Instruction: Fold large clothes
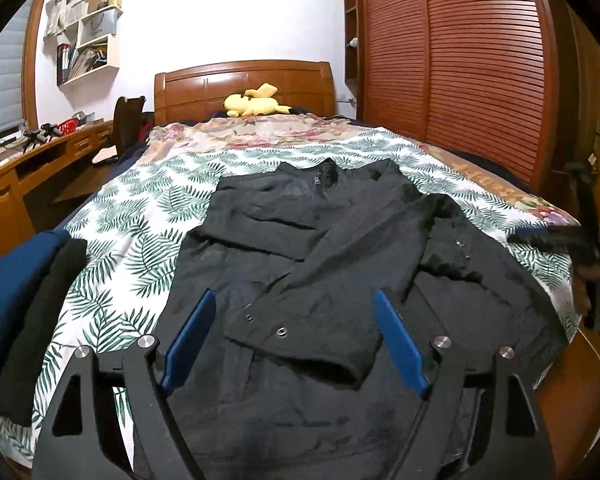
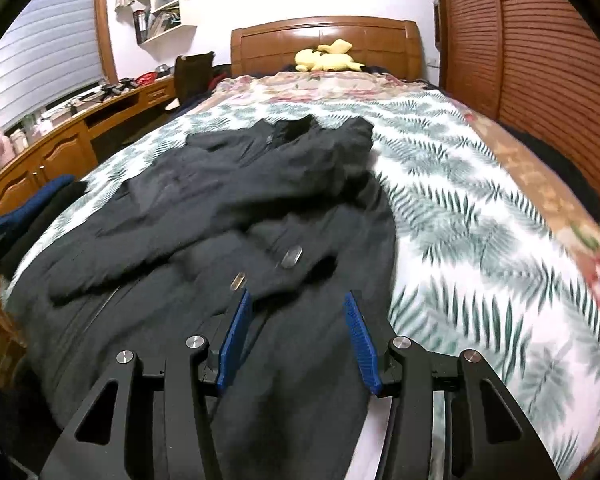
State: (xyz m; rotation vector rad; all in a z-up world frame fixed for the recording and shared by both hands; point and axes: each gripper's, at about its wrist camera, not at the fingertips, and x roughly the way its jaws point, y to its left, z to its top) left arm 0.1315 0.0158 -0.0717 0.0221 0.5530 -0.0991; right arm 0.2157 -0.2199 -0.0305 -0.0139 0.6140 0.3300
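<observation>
A black jacket [image 1: 320,264] lies flat on the bed [image 1: 148,216], on top of a white cover with green leaves. Its collar points to the wooden headboard [image 1: 244,84] and its bottom hem is at the foot edge of the bed. Both sleeves are folded in across the front, and you can see shiny snap buttons [image 1: 281,332] on them.

The left tool [image 1: 296,304] hangs over the lower part of the jacket. Its 2 blue fingers [image 1: 396,340] stand wide apart and nothing is pinched between them, so it has let go. The right tool [image 2: 298,300] hangs over the jacket's side nearest the wardrobe. Its blue fingers [image 2: 236,336] are part way apart and they squeeze nothing.

The left view shows things the right view does not: a stack of folded blue and black clothes [image 1: 24,300] at the bed's foot corner by the desk [image 1: 40,160], seen big and close, and a blurry dark shape at the far right edge that may be the other tool, but I cannot tell. The right view is blurry, yet it shows more bare leafy cover [image 2: 480,220] beside the jacket, up to the brown wardrobe [image 2: 540,60]. Both views show a yellow plush toy [image 1: 254,102] at the head of the bed.
</observation>
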